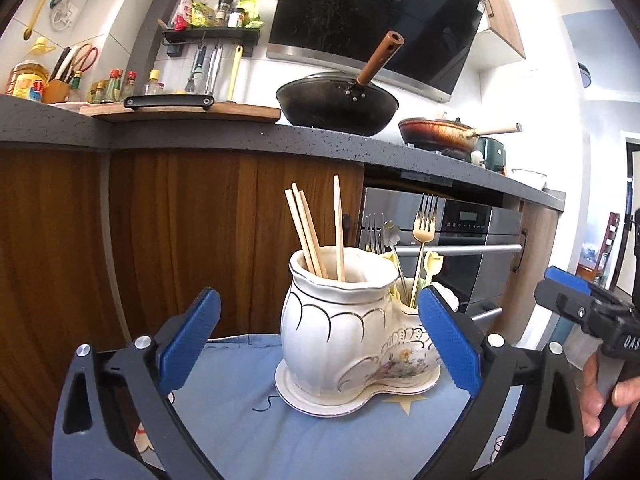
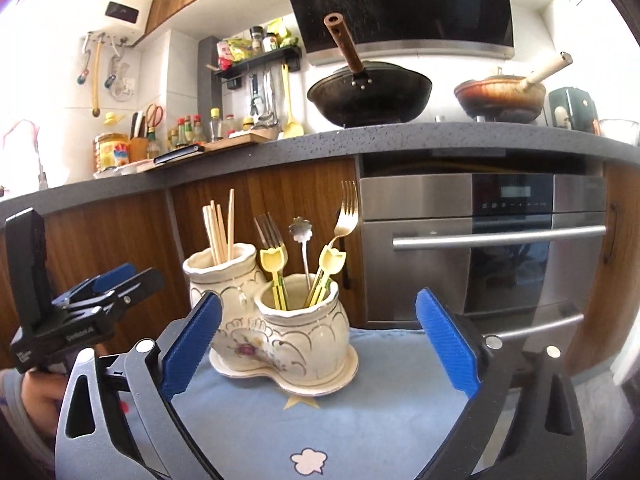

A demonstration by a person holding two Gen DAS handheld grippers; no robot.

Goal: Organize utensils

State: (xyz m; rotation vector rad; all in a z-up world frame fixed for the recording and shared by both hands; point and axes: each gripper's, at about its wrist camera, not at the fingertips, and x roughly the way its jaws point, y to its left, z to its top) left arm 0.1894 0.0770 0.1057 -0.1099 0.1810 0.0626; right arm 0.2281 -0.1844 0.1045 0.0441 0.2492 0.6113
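Two grippers face one ceramic utensil holder point(image 1: 352, 340), each with its blue ribbed pads spread wide and gripping nothing. In the left wrist view, the left gripper point(image 1: 320, 340) frames the holder between its fingers: the left pad point(image 1: 188, 344) stands well clear of the ceramic, while the right pad point(image 1: 450, 340) overlaps the holder's lower pot. The holder is glossy cream, scalloped with thin dark lines and painted with small flowers, shaped as two joined pots on a matching saucer point(image 1: 320, 400). Straight ahead of this gripper, pale wooden chopsticks point(image 1: 312, 236) stand in the taller pot; further right, a gold fork point(image 1: 425, 220) and steel forks point(image 1: 373, 236) rise from the lower one. At the far right edge the other gripper's black body shows the letters "DAS", cut off.

In the right wrist view, the right gripper point(image 2: 318, 340) has the holder ahead and left of centre, near its left pad point(image 2: 192, 344). Yellow tulip-shaped clips point(image 2: 274, 260) sit on two fork stems, and a flower-bowled steel spoon point(image 2: 301, 232) stands between them. Beneath lies a soft light-blue cloth point(image 2: 360, 432) printed with a white cloud and a yellow star.
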